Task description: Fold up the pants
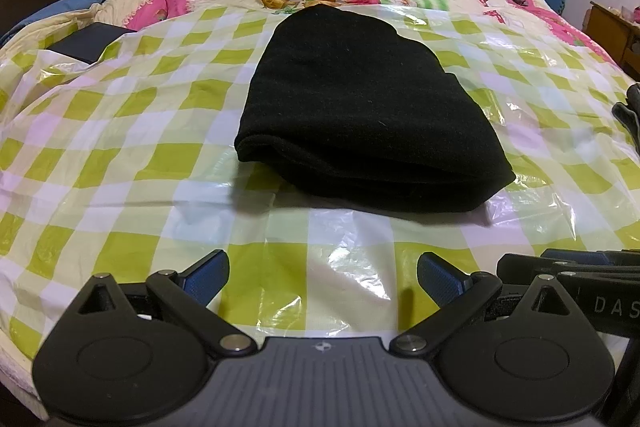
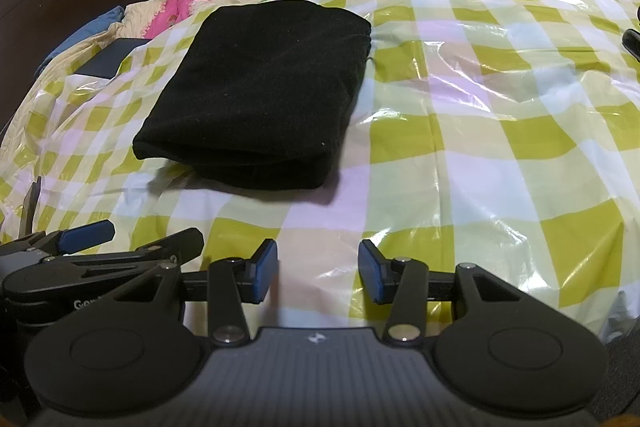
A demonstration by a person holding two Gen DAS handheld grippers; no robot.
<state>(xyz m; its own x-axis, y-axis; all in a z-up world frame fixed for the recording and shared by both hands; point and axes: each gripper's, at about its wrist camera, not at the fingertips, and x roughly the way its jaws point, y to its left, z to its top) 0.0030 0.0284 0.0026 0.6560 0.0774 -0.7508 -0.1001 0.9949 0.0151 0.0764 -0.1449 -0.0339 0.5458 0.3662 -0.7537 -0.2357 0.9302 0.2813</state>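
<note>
- Dark box [image 1: 90, 43] at the left edge of the checked plastic sheet [image 1: 160, 155] spread over the bed.
- Left gripper [image 1: 322, 281]: jaws spread wide, nothing between them, low over the sheet.
- Black pants [image 1: 360, 115], folded into a compact stack, lying on the sheet beyond both grippers.
- Right gripper [image 2: 317, 271]: jaws apart, empty, just beside the left one.

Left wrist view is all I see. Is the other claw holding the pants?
Observer: No. The right claw is open, with nothing between its pads.
Operator: Where are the pants from there?
Observer: Ahead and to its left, flat on the sheet, with no claw touching them.
Operator: Is their far end tidy?
Observer: Mostly square. The far right corner looks a little gathered.
</note>
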